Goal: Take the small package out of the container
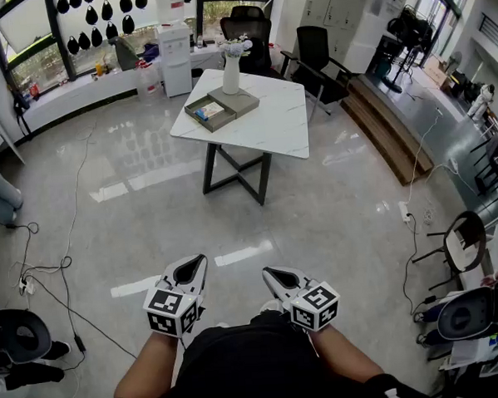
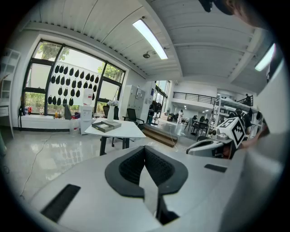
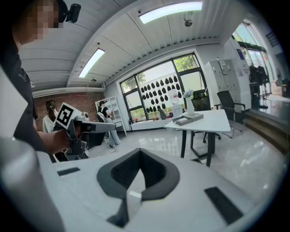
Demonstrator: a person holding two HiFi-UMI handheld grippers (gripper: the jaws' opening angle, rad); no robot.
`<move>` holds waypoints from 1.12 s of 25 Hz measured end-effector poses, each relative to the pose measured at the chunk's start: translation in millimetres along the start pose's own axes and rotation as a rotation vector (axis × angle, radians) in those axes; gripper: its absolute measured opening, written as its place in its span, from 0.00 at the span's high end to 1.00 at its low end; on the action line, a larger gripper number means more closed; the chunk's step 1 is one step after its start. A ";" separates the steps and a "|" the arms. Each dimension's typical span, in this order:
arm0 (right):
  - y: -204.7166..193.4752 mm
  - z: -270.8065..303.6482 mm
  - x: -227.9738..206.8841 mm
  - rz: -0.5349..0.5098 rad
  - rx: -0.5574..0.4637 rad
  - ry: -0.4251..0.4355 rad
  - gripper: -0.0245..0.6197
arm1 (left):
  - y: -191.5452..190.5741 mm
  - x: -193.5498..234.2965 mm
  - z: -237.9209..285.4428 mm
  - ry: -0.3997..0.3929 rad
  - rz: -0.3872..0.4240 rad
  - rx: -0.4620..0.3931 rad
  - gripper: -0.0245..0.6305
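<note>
Far ahead, a white table carries an open grey container with a small blue-and-white package lying inside. The same container looks small and distant in both gripper views. My left gripper and right gripper are held low in front of the person's body, over the floor and well short of the table. Each one's jaws are shut with nothing between them.
A white vase with flowers stands on a grey flat box beside the container. Black office chairs stand behind the table. Cables trail over the glossy floor at left, and wooden steps lie at right.
</note>
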State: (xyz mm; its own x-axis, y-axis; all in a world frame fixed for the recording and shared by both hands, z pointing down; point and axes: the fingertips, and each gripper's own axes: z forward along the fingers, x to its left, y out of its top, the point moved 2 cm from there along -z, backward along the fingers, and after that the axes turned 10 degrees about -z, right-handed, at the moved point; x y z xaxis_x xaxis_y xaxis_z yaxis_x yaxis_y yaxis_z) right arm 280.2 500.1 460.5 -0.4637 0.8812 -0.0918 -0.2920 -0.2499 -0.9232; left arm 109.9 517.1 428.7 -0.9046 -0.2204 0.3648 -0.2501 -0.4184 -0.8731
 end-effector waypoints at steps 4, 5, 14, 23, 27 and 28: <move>2.0 2.1 2.1 -0.003 0.000 0.005 0.96 | 1.8 0.8 -1.6 0.001 -0.002 -0.003 0.96; 2.3 2.4 3.2 -0.004 0.001 0.007 0.96 | 2.3 0.2 -2.2 0.001 -0.001 -0.005 0.96; 0.6 7.9 10.3 0.027 -0.001 0.028 0.96 | -3.7 3.5 -6.4 0.001 -0.007 0.005 0.96; -2.7 14.0 21.3 0.011 0.014 0.026 0.96 | -6.2 6.5 -15.7 0.005 -0.016 0.002 0.96; -4.5 19.2 26.6 0.006 0.014 0.043 0.96 | -13.8 14.4 -17.7 0.020 -0.032 0.012 0.96; -5.8 20.6 27.0 0.008 0.017 0.047 0.96 | -15.9 16.4 -17.2 0.024 -0.038 0.016 0.96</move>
State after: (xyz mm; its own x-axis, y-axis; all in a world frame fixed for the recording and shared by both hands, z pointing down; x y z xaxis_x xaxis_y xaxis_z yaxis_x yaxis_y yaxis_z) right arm 252.2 517.0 471.1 -0.4268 0.8967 -0.1168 -0.3028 -0.2634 -0.9159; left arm 93.1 535.2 443.0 -0.9026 -0.1831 0.3897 -0.2792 -0.4402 -0.8534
